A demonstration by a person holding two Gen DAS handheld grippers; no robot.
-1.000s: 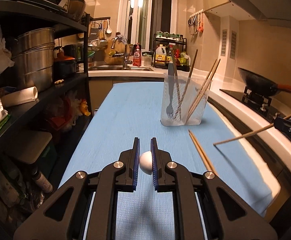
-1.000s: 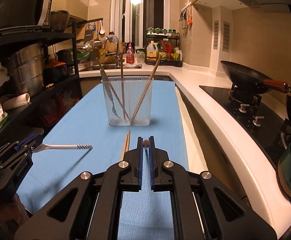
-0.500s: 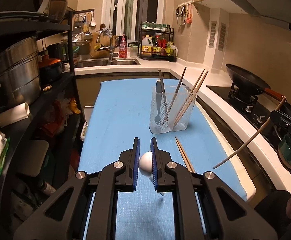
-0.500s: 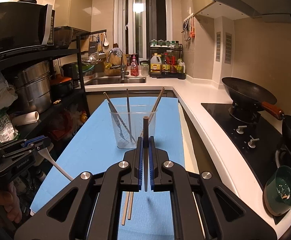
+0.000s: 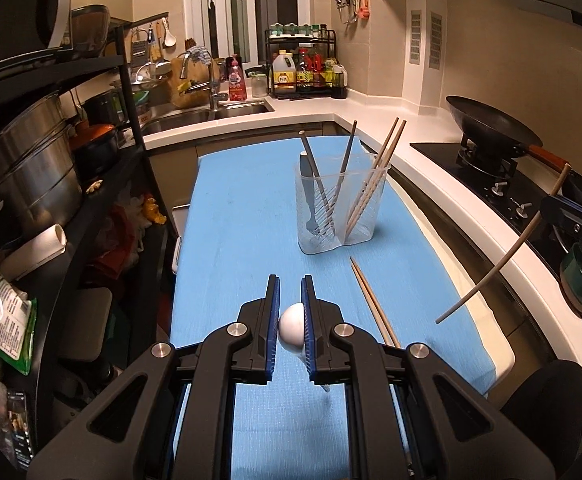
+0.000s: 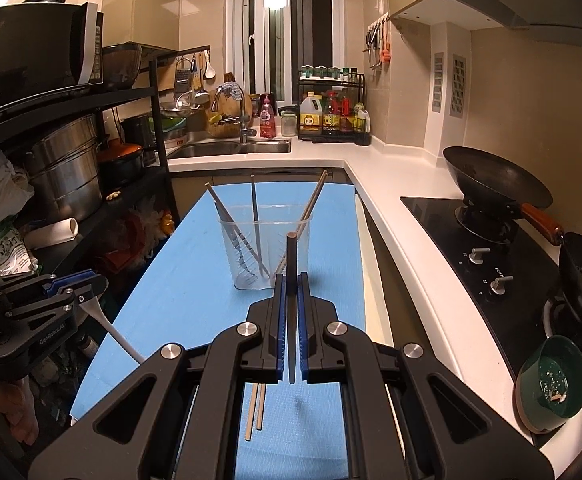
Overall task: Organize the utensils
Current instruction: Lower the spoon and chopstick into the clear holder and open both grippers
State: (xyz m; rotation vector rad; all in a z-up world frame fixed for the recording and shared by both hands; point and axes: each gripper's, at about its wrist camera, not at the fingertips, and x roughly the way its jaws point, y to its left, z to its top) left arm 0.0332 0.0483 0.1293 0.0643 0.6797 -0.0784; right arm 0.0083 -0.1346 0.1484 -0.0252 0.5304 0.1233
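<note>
My left gripper [image 5: 290, 286] is shut on a white utensil [image 5: 291, 323], gripped by its rounded handle end; its other end hangs down. It shows in the right wrist view [image 6: 109, 326] at the left. My right gripper [image 6: 291, 282] is shut on a single wooden chopstick [image 6: 291, 264], held upright; it shows in the left wrist view [image 5: 503, 256] at the right. A clear plastic holder [image 5: 341, 204] stands on the blue mat [image 5: 243, 208] with a fork and several chopsticks in it. It also shows in the right wrist view [image 6: 265, 252]. Two chopsticks [image 5: 371, 300] lie on the mat before it.
A black shelf rack [image 5: 91, 152] with steel pots stands at the left. A sink [image 5: 211, 114] is at the back. A stove with a wok [image 5: 491, 128] is at the right, and a green bowl [image 6: 553, 388] sits near the counter's front edge.
Both grippers have risen and pulled back from the holder. The right gripper has tilted its chopstick from level to upright. The white utensil has swung from level to hanging down.
</note>
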